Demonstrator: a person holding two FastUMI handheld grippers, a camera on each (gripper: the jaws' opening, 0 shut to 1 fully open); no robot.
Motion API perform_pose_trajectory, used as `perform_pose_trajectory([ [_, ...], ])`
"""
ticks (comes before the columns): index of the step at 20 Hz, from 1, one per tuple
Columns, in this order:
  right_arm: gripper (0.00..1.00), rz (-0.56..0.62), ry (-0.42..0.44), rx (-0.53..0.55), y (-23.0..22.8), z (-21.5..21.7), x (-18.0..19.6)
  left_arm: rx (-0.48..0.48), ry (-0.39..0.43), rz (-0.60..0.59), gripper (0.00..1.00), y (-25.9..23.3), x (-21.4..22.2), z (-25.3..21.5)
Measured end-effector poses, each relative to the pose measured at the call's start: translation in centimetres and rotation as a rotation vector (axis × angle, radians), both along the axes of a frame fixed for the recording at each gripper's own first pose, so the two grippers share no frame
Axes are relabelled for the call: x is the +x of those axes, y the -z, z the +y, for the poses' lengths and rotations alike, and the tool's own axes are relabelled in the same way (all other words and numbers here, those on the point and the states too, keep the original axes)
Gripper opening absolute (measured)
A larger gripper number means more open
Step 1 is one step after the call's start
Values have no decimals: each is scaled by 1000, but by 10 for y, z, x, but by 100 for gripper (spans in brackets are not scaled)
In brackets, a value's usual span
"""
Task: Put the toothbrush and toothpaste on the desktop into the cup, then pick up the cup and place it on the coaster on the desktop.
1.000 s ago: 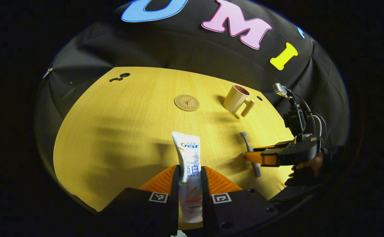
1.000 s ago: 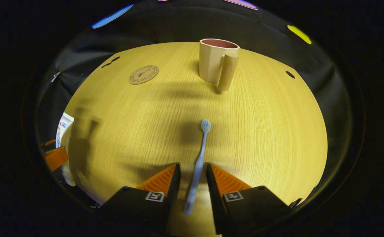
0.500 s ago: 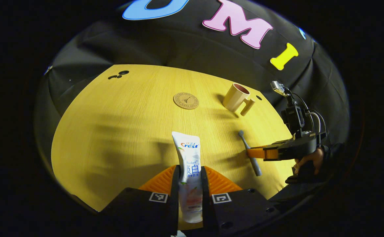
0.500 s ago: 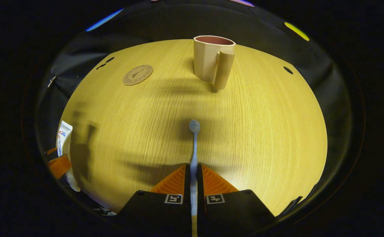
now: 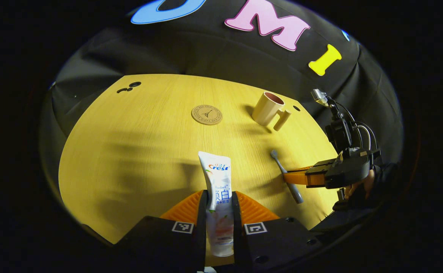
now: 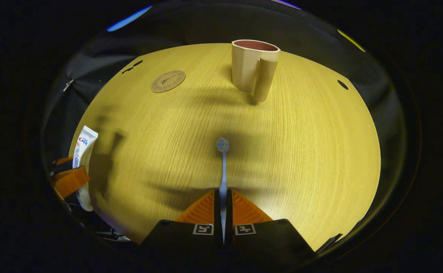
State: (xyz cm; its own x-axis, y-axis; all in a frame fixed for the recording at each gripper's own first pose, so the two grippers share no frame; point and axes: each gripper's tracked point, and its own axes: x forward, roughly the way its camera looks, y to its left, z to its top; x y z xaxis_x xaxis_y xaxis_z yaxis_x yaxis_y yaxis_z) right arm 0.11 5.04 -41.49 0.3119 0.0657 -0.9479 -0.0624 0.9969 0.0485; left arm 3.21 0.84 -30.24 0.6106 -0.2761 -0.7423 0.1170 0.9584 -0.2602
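Left gripper view: the left tool (image 5: 219, 204) pinches the toothpaste (image 5: 217, 182) mid-tube, its flat end pointing forward over the table (image 5: 130, 151). The cup (image 5: 267, 109) stands upright beyond, the coaster (image 5: 206, 114) just beside it.

Right gripper view: the right tool (image 6: 223, 201) is pressed onto the toothbrush (image 6: 222, 167) handle, bristles forward. The cup (image 6: 252, 66) lies straight ahead. Each item is best lifted clear, tipped upright over the rim and released low inside, one at a time.

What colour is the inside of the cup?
Reddish-brown inside the cup, best seen in the right gripper view.
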Motion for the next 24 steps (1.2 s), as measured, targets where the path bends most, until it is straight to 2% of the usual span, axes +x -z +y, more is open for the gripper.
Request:
perform_pose_trajectory([
  [5,5,-48,33,52,-25,-22,2,-11,33,-47,34,-28,28,-28],
  [6,5,-60,43,64,-32,-28,3,-17,39,-62,29,-36,36,-35],
  [7,5,-75,52,76,-39,-34,5,-23,46,-79,39,-46,46,-42],
  [8,5,-90,59,84,-46,-40,6,-29,51,-97,34,-55,56,-50],
  [9,5,-108,62,91,-54,-47,8,-33,54,-114,39,-64,66,-57],
  [10,5,-127,60,97,-61,-53,10,-33,55,-130,34,-72,76,-64],
  [16,5,-219,68,173,-102,-77,18,-49,51,-248,34,-116,149,-111],
  [24,5,-315,35,234,-138,-103,37,-65,32,-519,34,-170,251,-159],
])
